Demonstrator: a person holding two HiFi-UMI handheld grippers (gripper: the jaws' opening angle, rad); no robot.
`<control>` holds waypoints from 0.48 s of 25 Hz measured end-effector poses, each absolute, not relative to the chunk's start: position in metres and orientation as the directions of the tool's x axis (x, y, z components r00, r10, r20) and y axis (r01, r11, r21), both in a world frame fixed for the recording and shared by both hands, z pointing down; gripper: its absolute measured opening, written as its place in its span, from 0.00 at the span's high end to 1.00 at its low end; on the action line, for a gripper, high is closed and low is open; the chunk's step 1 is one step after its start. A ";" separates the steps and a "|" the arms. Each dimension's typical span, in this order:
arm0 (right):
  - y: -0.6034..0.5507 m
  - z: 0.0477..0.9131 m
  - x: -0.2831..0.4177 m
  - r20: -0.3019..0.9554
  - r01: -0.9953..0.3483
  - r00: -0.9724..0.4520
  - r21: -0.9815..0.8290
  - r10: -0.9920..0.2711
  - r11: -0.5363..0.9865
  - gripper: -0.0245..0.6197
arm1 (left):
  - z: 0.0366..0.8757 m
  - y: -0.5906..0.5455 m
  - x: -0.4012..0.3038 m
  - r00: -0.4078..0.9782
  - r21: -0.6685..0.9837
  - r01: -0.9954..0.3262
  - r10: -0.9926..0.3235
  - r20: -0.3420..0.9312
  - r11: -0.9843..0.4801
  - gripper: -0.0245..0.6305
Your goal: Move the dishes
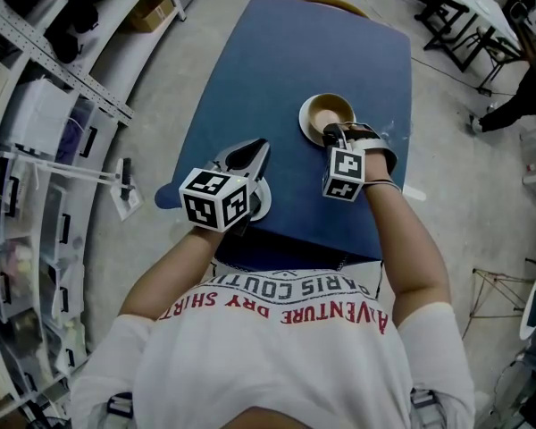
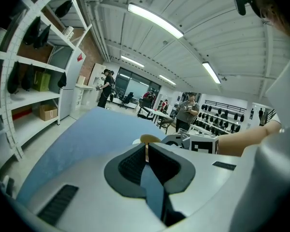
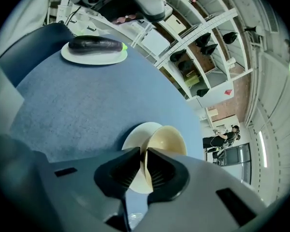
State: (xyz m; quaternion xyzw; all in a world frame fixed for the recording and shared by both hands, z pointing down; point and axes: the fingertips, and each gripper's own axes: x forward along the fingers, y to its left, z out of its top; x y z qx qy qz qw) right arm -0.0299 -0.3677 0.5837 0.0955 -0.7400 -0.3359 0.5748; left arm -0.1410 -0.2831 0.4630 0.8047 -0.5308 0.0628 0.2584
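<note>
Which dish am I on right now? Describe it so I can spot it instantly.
On the blue table, look right of centre, where a white saucer sits. The tan bowl stands on it, its rim pinched by the right tool; the other white plate carries a dark eggplant, no bowl.

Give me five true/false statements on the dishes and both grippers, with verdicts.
1. The right gripper is shut on the rim of the round tan bowl. True.
2. The bowl stands straight on the table top. False: a white saucer lies under it, on the blue table.
3. A dark purple eggplant lies on a white plate. True.
4. The left gripper holds the eggplant. False: nothing is between its jaws.
5. The eggplant's plate and the bowl touch. False: bare blue table lies between them.
</note>
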 end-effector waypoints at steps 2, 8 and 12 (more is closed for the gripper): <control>-0.367 0.583 -0.029 0.787 0.240 -0.317 0.607 -0.530 0.757 0.89 | 0.463 -0.283 -0.141 0.428 0.350 -0.887 -0.821 0.378 -0.301 0.90; -0.366 0.578 -0.028 0.778 0.220 -0.316 0.617 -0.543 0.756 0.90 | 0.463 -0.281 -0.139 0.435 0.344 -0.886 -0.816 0.381 -0.311 0.90; -0.360 0.566 -0.028 0.766 0.205 -0.324 0.630 -0.555 0.749 0.90 | 0.461 -0.276 -0.141 0.437 0.340 -0.886 -0.814 0.383 -0.316 0.90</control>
